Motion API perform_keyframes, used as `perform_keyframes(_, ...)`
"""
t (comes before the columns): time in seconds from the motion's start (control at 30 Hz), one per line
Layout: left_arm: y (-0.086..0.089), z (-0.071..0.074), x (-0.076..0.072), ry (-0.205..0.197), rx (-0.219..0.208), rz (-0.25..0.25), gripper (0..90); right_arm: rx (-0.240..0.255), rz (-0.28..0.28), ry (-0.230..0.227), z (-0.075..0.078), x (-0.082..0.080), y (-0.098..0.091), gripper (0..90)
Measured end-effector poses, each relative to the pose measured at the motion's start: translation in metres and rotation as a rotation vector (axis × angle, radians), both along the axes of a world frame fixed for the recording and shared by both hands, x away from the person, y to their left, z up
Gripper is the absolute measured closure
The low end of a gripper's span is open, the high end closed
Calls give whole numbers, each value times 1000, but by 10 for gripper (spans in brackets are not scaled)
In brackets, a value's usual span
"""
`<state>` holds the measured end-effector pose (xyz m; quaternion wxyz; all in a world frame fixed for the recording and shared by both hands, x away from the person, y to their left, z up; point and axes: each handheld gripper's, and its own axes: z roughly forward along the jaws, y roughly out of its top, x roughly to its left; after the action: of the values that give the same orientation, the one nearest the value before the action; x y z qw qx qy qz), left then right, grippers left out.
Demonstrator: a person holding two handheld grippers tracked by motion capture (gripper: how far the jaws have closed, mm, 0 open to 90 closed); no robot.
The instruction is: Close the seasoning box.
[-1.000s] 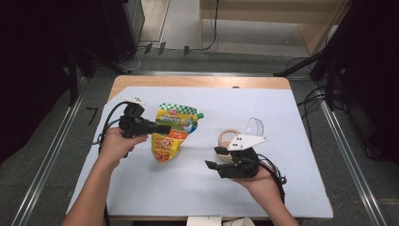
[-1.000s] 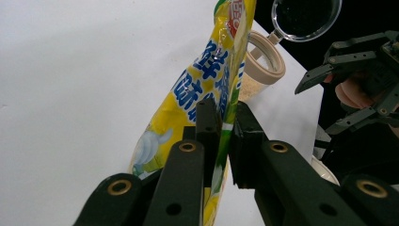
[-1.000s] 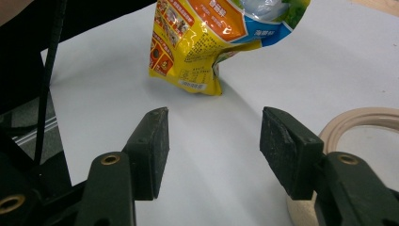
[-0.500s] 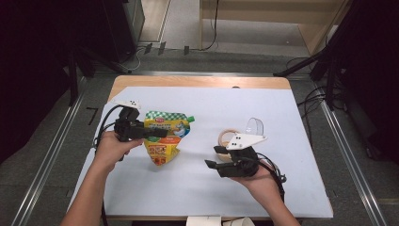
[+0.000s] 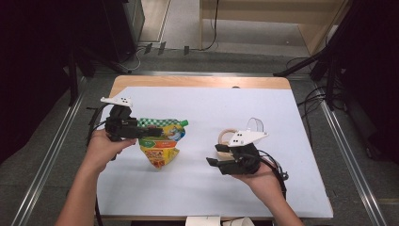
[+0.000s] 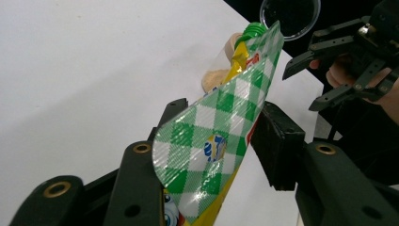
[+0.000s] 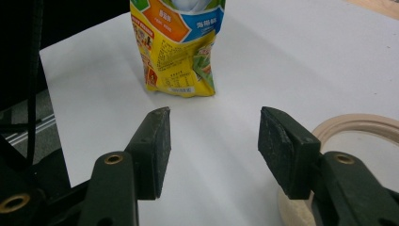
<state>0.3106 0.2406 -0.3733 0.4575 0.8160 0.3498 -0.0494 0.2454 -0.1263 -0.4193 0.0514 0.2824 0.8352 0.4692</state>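
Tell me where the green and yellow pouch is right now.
In the high view the pouch stands on the white table cover, left of centre, its checked top between the left gripper's just-opening jaws, left of the wooden ring.

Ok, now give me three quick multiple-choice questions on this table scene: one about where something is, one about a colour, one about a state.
1. Where is the pouch?
A. lying on the floor
B. between the jaws of the left gripper
C. in the person's bare palm

2. What colour is the pouch's cap?
A. red
B. black
C. green

3. How do the jaws of the right gripper stand?
A. open, nothing between them
B. shut on the pouch
C. shut tight together

Answers: 1 B, the checked top edge sits between the left jaws, which have just been opening. 2 C, the screw cap at the corner is green. 3 A, bare table shows between the two pads.
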Motion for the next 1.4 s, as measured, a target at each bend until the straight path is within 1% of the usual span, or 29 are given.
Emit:
perform_keyframes(0.07, 2, 4, -1, -16, 18, 9, 523, 1, -5, 2, 2, 0, -2, 460)
perform_keyframes(0.1, 4, 7, -2, -19, 30, 15, 516, 0, -10, 6, 3, 0, -3, 463)
perform_keyframes(0.17, 8, 10, -3, -15, 36, 24, 510, 1, -17, 3, 5, 1, -5, 470)
perform_keyframes(0.27, 16, 14, -4, -19, 27, 38, 491, 14, -18, 6, 9, 2, -8, 484)
perform_keyframes(0.43, 27, 21, -7, -32, 8, 59, 473, 20, -21, 16, 14, 2, -12, 502)
perform_keyframes(0.5, 32, 24, -9, -34, 14, 70, 471, 23, -20, 20, 16, 2, -14, 514)
perform_keyframes(0.57, 37, 25, -9, -36, 8, 83, 471, 29, -19, 22, 19, 2, -15, 528)
perform_keyframes(0.67, 44, 26, -10, -35, 22, 102, 467, 26, -13, 24, 25, 0, -18, 543)
perform_keyframes(0.8, 53, 24, -9, -27, 29, 120, 458, 30, -19, 25, 33, 0, -25, 565)
perform_keyframes(0.87, 58, 21, -8, -15, 27, 124, 433, 34, -27, 26, 37, 1, -31, 583)
perform_keyframes(0.9, 60, 20, -8, -16, 28, 128, 427, 42, -36, 32, 39, 1, -33, 592)
perform_keyframes(1.0, 66, 16, -7, -19, 29, 141, 425, 49, -54, 24, 44, 2, -42, 613)
perform_keyframes(1.13, 72, 9, -5, -21, 33, 158, 414, 56, -75, 21, 50, 2, -55, 673)
perform_keyframes(1.17, 73, 7, -4, -19, 33, 164, 411, 57, -80, 14, 52, 3, -58, 690)
perform_keyframes(1.23, 74, 4, -3, -13, 44, 171, 407, 61, -97, 14, 55, 3, -65, 714)
perform_keyframes(1.27, 74, 2, -2, -13, 44, 170, 407, 67, -108, 13, 57, 3, -69, 741)
perform_keyframes(1.37, 75, -2, -1, -16, 38, 166, 407, 90, -137, 14, 62, 3, -81, 785)
perform_keyframes(1.4, 75, -4, -1, -14, 41, 172, 407, 97, -147, 12, 64, 3, -85, 798)
